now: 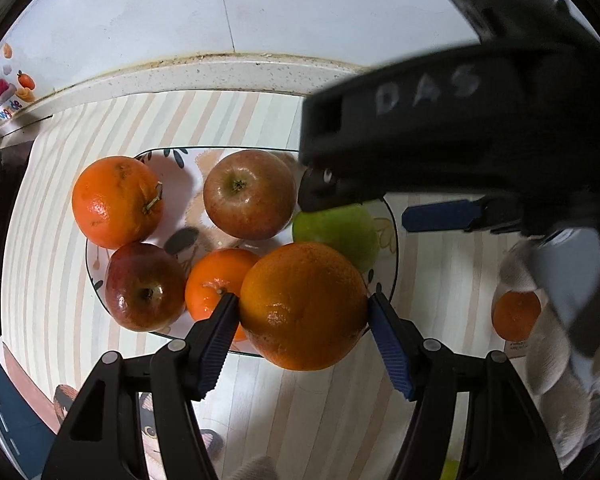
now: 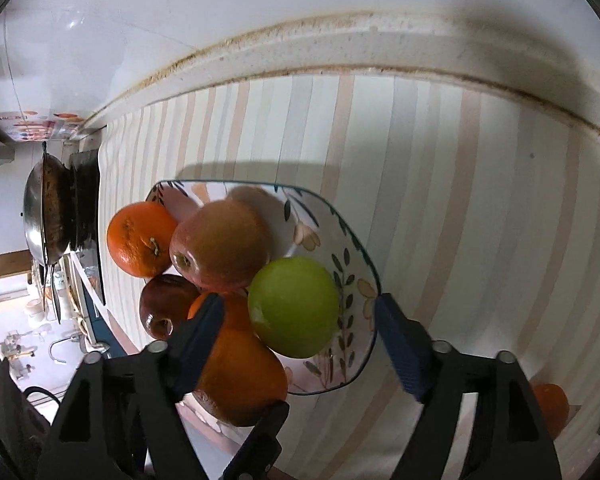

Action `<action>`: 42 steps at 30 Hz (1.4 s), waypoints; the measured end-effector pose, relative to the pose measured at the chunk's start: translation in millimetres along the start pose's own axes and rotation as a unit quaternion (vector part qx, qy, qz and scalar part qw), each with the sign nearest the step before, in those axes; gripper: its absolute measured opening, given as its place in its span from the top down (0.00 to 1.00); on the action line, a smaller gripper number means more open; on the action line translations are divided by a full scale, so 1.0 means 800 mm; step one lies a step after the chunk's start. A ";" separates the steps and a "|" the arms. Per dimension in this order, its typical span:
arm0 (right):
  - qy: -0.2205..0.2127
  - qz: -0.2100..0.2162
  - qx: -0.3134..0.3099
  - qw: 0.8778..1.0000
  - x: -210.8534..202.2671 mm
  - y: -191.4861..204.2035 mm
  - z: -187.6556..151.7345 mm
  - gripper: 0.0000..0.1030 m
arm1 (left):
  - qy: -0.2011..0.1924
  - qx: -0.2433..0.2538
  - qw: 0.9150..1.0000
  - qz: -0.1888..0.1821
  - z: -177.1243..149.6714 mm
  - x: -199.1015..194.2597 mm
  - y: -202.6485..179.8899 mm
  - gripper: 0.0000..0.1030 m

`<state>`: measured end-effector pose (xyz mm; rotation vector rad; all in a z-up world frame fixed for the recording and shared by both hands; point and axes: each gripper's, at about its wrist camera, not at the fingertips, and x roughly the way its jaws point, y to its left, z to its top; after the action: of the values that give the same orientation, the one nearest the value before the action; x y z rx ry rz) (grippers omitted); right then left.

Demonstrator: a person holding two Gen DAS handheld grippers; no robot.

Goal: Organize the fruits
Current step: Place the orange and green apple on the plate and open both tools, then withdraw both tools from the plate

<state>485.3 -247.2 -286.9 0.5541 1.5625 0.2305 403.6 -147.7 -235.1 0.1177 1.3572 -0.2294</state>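
A floral plate (image 1: pixel 394 240) holds two oranges, two red apples and a green apple (image 1: pixel 340 236). My left gripper (image 1: pixel 303 308) is shut on a large orange (image 1: pixel 304 304), its blue pads pressing both sides above the plate's near edge. In the right wrist view my right gripper (image 2: pixel 298 308) stands open around the green apple (image 2: pixel 294 306), which lies in the plate (image 2: pixel 360 248), with gaps on both sides. The large orange (image 2: pixel 240 376) shows there at lower left. A further orange (image 1: pixel 516 316) lies on the mat to the right.
A striped mat (image 2: pixel 440 200) covers the counter up to the white back ledge (image 2: pixel 340 52) and wall. A pan (image 2: pixel 44 216) sits at far left on a stove. A gloved hand (image 1: pixel 560 340) holds the right gripper's handle.
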 end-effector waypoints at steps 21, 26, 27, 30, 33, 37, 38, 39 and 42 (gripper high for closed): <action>-0.112 -0.059 -0.033 0.991 -0.080 0.003 -0.075 0.13 | -0.049 -0.025 0.998 0.025 -0.042 -0.074 0.057 0.21; -0.151 -0.108 -0.068 0.980 -0.093 0.021 -0.120 0.13 | -0.057 -0.045 0.997 0.040 -0.059 -0.094 0.097 0.22; -0.157 -0.117 -0.075 0.978 -0.095 0.026 -0.129 0.13 | -0.059 -0.048 0.996 0.042 -0.061 -0.095 0.101 0.22; -0.183 -0.159 -0.093 0.966 -0.102 0.044 -0.158 0.08 | -0.063 -0.055 0.995 0.046 -0.066 -0.102 0.110 0.22; -0.197 -0.178 -0.107 0.958 -0.108 0.062 -0.181 0.08 | -0.067 -0.060 0.995 0.043 -0.073 -0.111 0.114 0.22; -0.210 -0.184 -0.113 0.954 -0.121 0.080 -0.206 0.08 | -0.075 -0.061 0.995 0.036 -0.083 -0.128 0.117 0.22; -0.215 -0.186 -0.112 0.952 -0.124 0.084 -0.212 0.08 | -0.078 -0.060 0.994 0.037 -0.085 -0.131 0.117 0.22; -0.220 -0.188 -0.114 0.950 -0.127 0.088 -0.218 0.08 | -0.081 -0.060 0.994 0.039 -0.088 -0.137 0.119 0.22; -0.232 -0.186 -0.114 0.948 -0.141 0.097 -0.239 0.08 | -0.091 -0.059 0.993 0.043 -0.098 -0.156 0.124 0.22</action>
<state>312.0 -198.5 -135.9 0.1091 1.1307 -0.0123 327.8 -22.3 -134.8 0.0544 1.1790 -0.0842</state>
